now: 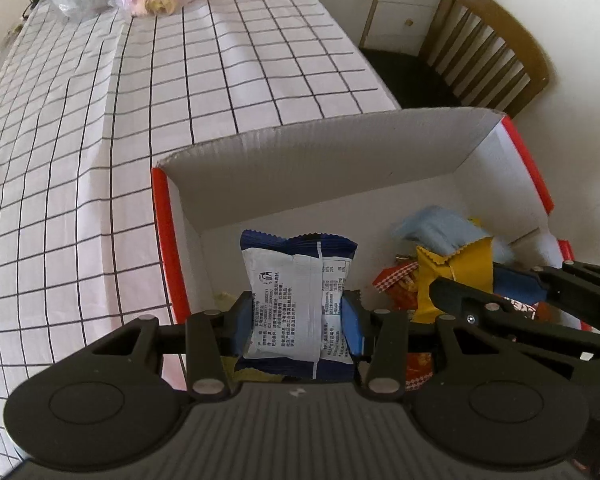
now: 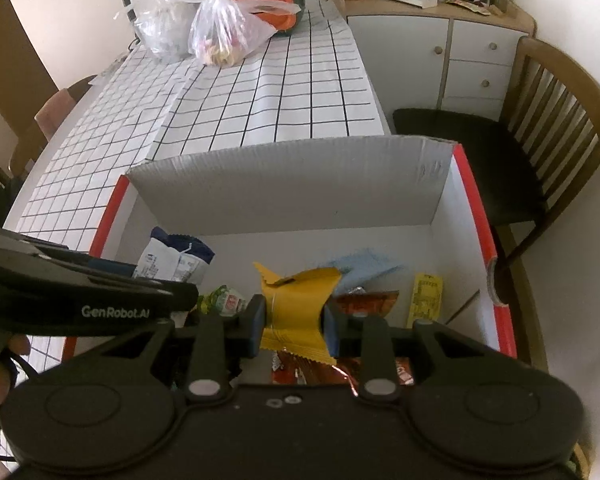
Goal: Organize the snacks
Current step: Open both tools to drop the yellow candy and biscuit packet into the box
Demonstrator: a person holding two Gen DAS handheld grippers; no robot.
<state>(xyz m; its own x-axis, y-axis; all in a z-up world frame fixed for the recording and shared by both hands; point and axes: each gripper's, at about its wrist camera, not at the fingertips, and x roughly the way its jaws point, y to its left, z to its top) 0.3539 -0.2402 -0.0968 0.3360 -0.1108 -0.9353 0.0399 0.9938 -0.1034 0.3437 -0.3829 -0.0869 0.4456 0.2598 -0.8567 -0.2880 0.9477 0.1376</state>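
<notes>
Blue packet (image 1: 296, 300) pinched between left gripper (image 1: 296, 320) fingers (image 1: 242, 320)

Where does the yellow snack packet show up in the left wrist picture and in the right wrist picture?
Left wrist view: the yellow snack packet is at right of centre, inside the box, pinched by the right tool.
Right wrist view: the packet sits at lower centre between that tool's pads.
Shared landmark: the box's white corrugated far wall.
</notes>
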